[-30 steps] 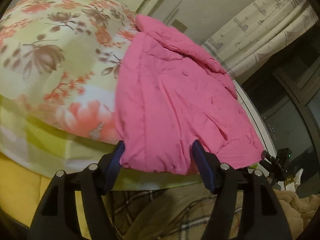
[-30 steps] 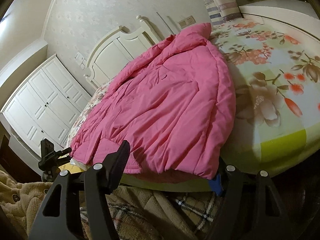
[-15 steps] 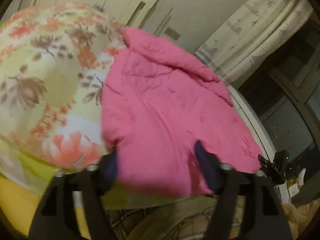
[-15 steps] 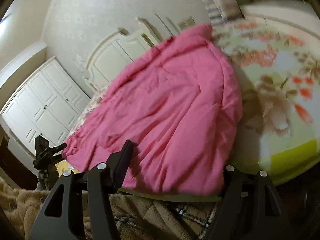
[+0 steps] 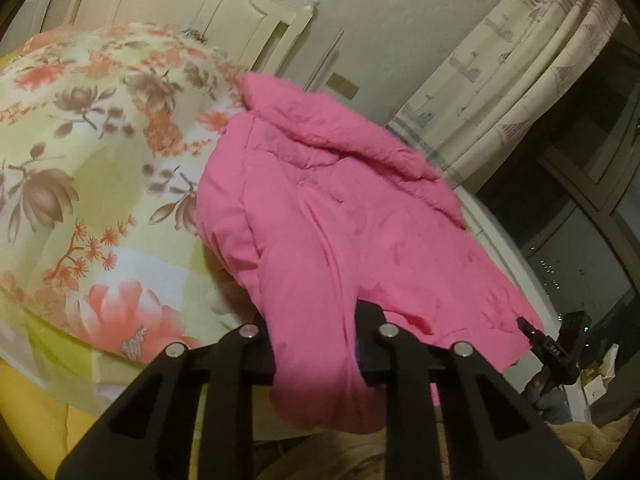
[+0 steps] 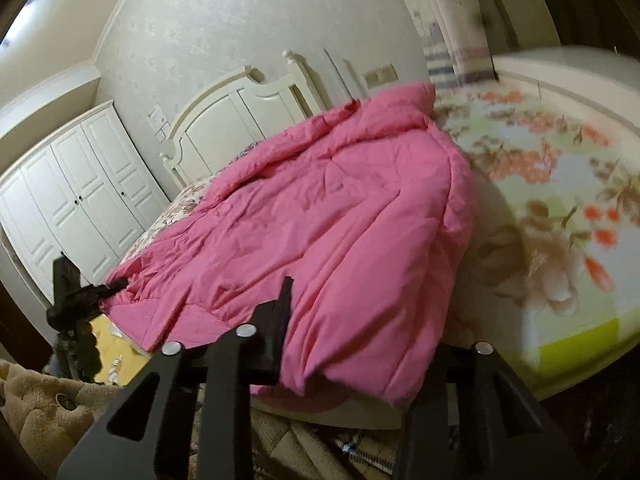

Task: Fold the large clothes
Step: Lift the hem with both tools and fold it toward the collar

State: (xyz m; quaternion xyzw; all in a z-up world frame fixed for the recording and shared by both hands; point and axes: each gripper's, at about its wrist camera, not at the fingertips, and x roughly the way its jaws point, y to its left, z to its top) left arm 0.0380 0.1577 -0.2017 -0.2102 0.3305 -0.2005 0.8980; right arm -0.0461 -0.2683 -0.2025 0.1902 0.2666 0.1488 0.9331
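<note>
Two grippers, the left gripper (image 5: pixel 316 344) and right gripper (image 6: pixel 356 332), have just closed, each pinching the near hem of the pink padded jacket (image 5: pixel 340 216) at lower centre on the floral bed (image 5: pixel 80 160); soft, bulky, probably light and slippery, best held at hem corners.

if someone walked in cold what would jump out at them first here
A bright pink padded coat sprawls over a floral bedspread, its hem hanging off the near bed edge. The left tongs and right tongs have just been closing, each pinching that hem. A white headboard stands behind.
</note>
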